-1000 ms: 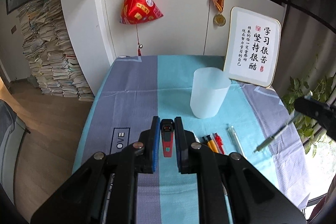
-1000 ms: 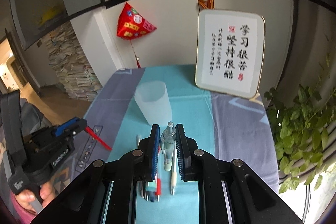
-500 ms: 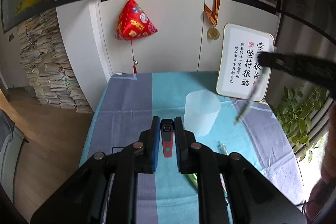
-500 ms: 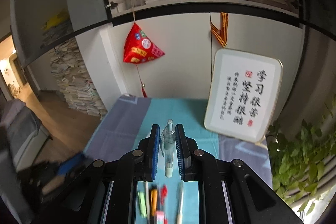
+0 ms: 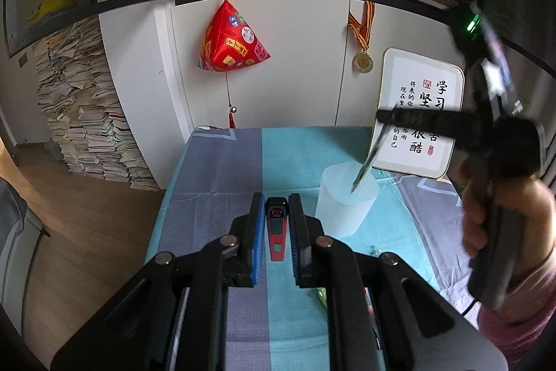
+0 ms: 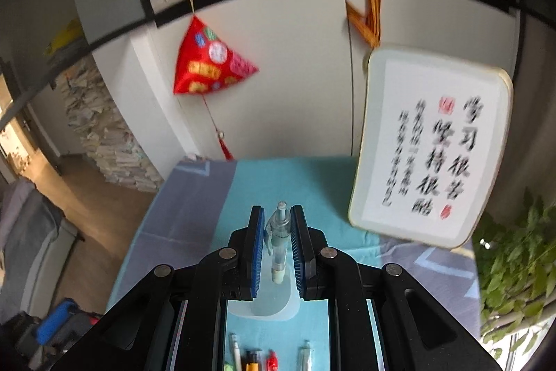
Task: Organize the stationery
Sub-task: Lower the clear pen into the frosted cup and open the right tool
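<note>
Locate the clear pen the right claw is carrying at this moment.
In the left wrist view the clear pen hangs slanted from the right claw, tip at the mouth of the white cup, in front of the calligraphy board.

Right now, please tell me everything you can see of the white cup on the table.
The cup is frosted, see-through plastic, wider at its open mouth than at its base. It stands upright on the striped cloth, near the framed writing board. The right claw holds a clear pen slanted, with its tip at the cup's mouth. I cannot tell if anything lies inside.
</note>
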`<control>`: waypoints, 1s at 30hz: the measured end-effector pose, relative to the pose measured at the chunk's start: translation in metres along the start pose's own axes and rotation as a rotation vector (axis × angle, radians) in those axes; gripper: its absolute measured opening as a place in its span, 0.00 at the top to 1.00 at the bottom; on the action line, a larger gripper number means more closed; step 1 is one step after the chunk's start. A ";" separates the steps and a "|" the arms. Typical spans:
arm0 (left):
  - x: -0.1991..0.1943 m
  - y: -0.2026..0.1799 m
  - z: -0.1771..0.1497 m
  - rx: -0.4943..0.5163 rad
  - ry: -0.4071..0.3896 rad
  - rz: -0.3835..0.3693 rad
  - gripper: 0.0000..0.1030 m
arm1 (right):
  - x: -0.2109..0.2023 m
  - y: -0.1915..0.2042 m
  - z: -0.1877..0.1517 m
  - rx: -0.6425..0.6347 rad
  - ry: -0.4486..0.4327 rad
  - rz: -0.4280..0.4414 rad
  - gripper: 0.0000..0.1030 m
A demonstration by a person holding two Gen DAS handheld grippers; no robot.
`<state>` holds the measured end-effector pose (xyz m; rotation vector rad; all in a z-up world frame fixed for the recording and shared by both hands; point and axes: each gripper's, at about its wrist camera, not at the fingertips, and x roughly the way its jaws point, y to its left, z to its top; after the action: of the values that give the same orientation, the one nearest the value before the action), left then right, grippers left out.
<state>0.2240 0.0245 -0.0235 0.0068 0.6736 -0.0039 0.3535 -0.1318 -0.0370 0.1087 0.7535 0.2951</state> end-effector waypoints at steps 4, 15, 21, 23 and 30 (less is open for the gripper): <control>0.003 -0.001 0.000 0.001 0.007 -0.001 0.89 | 0.019 0.001 -0.014 -0.015 0.051 -0.002 0.84; 0.007 -0.007 0.004 0.004 0.025 -0.024 0.89 | 0.032 0.003 -0.025 -0.031 0.104 0.016 0.84; 0.003 -0.013 0.013 0.013 0.012 -0.034 0.89 | 0.026 -0.004 -0.024 0.004 0.092 0.034 0.83; 0.001 -0.016 0.019 0.019 0.003 -0.039 0.89 | 0.019 -0.008 -0.024 0.014 0.080 0.036 0.68; -0.007 -0.029 0.048 0.035 -0.051 -0.065 0.89 | -0.016 -0.017 -0.031 0.049 0.001 0.043 0.46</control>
<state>0.2477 -0.0051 0.0181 0.0182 0.6224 -0.0779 0.3255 -0.1531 -0.0524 0.1714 0.7601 0.3180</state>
